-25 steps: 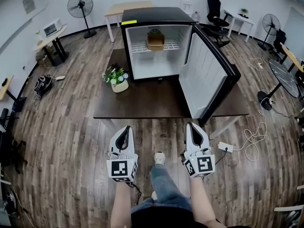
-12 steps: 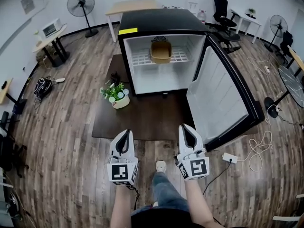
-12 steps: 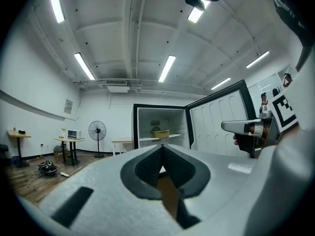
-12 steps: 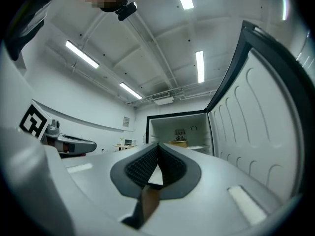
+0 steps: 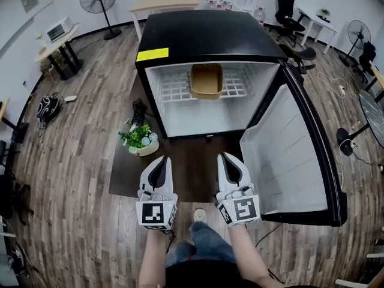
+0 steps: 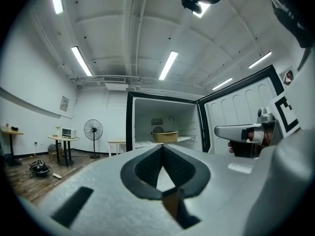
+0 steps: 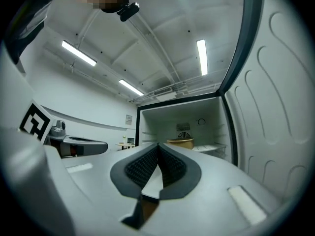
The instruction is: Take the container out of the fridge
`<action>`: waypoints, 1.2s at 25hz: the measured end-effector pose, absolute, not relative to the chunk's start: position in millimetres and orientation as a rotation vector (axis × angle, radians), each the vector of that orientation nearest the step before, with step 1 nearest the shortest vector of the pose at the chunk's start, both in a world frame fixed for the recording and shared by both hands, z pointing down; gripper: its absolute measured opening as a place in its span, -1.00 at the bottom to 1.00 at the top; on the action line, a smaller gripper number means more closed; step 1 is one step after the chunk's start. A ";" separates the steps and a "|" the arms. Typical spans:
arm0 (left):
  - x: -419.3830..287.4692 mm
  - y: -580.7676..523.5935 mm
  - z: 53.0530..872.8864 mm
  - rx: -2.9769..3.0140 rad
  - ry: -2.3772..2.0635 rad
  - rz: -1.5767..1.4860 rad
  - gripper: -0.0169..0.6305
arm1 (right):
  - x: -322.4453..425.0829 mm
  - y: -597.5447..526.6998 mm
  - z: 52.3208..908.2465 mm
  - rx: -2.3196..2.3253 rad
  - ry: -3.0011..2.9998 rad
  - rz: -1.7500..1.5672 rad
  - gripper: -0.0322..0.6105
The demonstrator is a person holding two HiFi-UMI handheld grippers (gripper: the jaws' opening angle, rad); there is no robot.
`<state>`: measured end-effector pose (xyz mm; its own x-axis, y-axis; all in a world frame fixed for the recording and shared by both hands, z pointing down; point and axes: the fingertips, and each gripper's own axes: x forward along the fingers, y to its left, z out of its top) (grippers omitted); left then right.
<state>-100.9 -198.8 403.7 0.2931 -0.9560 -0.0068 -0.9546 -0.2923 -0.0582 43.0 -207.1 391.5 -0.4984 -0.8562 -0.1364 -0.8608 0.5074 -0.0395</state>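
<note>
Both grippers are empty right now. The left gripper (image 5: 161, 161) and right gripper (image 5: 224, 158) each have their jaws pinched together with nothing between them. They sit side by side in the lower middle of the frame over the dark table (image 5: 191, 171), both aimed at the open fridge (image 5: 204, 35). My guess is I've got them parallel like that so one can go to each side of the container (image 5: 206, 80).

The container is in the upper centre, on the wire shelf (image 5: 173, 87), set fairly far back. It's upright, with its open mouth facing up. It's clearly wider than it is tall, but from above it looks nearly square, so I can't really call a long axis.

The door (image 5: 288, 155) is swung wide to the right, so the opening is clear. The potted plant (image 5: 139, 141) sits left of my path.
</note>
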 end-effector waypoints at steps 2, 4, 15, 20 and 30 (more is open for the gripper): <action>-99.2 -216.3 403.6 -2.489 1.832 -0.046 -0.92 | 37.4 -225.1 391.4 -1.475 2.620 0.050 -0.92; -95.9 -226.3 401.9 -2.499 1.820 -0.057 -0.92 | 35.5 -238.4 391.6 -1.476 2.630 0.044 -0.92; -85.6 -276.9 395.8 -2.570 1.718 -0.041 -0.92 | 30.6 -283.8 386.6 -1.639 2.758 0.279 -0.92; -76.4 -291.0 399.5 -2.630 1.655 -0.040 -0.92 | 20.6 -303.7 390.4 -1.739 2.951 0.640 -0.92; -81.4 -313.3 396.6 -2.659 1.634 -0.006 -0.92 | -6.9 -364.9 391.1 -1.754 3.184 1.220 -0.72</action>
<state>-81.4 -313.3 396.6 0.4519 -0.8920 -0.0072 -0.8919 -0.4517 -0.0195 -6.9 -364.9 391.1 -0.3992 -0.8754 0.2726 -0.4691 0.4505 0.7596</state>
